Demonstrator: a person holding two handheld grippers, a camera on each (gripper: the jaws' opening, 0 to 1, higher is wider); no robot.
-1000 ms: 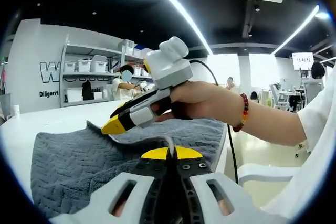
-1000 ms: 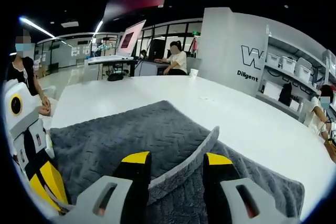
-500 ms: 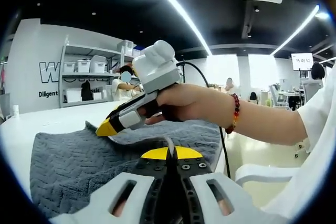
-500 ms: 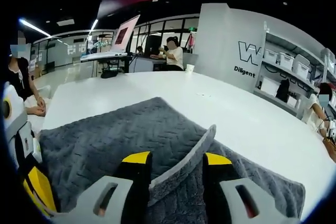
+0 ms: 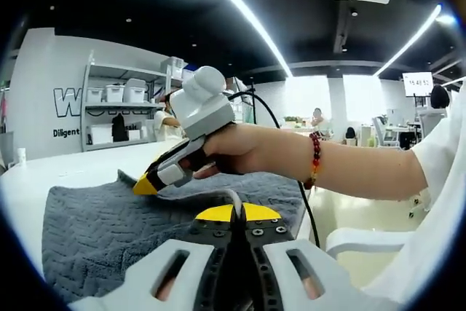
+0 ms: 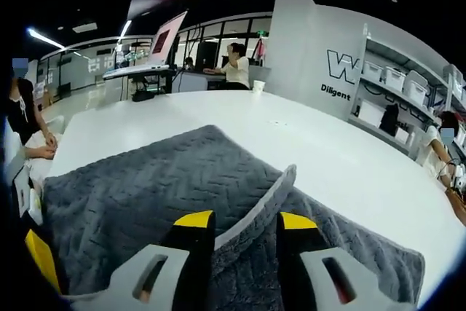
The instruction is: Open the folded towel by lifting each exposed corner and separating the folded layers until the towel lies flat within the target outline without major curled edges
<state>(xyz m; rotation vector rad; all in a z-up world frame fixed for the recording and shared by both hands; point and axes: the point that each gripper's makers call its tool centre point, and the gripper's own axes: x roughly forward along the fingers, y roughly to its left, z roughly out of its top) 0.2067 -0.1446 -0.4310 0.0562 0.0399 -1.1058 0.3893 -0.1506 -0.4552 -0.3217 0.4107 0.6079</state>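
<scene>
A grey quilted towel [image 5: 102,231] [image 6: 138,187] lies on the white table [image 6: 320,151]. My left gripper [image 5: 234,213] is shut, with a thin strip of the towel's edge pinched at its yellow tips. My right gripper [image 6: 244,221] is open low over the towel, and a raised fold edge [image 6: 266,198] stands between its jaws without being squeezed. In the left gripper view a hand holds the right gripper [image 5: 149,183] with its yellow tip down on the towel. The left gripper [image 6: 40,264] shows at the left rim of the right gripper view.
The table edge [image 5: 313,202] runs close on the right, with a white chair [image 5: 357,242] beyond it. Shelves with bins [image 5: 116,111] stand along the far wall. Several people sit at desks [image 6: 233,71] in the background. A small cup [image 6: 257,86] stands far back on the table.
The right gripper has slid forward and to the left over the towel, its hand following. The raised fold edge stays between its jaws. The left gripper has held still, shut.
</scene>
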